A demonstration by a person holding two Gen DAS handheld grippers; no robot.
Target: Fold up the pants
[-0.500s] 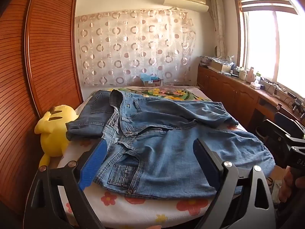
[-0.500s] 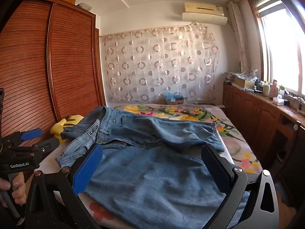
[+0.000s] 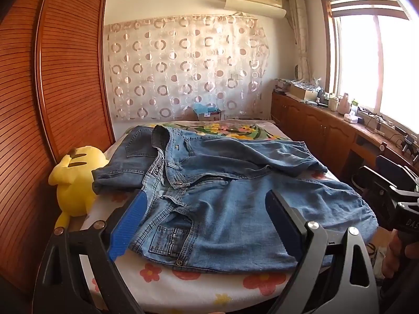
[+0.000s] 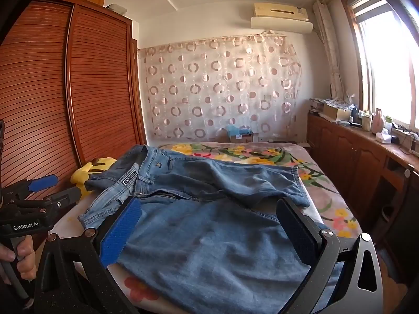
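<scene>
Both the left gripper (image 3: 207, 222) and right gripper (image 4: 207, 230) gape wide, holding nothing. The jeans (image 3: 222, 198) run off-frame; only the left view shows the plush (image 3: 76, 180) whole.

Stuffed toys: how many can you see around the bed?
1. A yellow plush toy sits at the bed's left edge, against the wooden wardrobe, just beside the jeans. The jeans or the bed's far side could hide others.
</scene>
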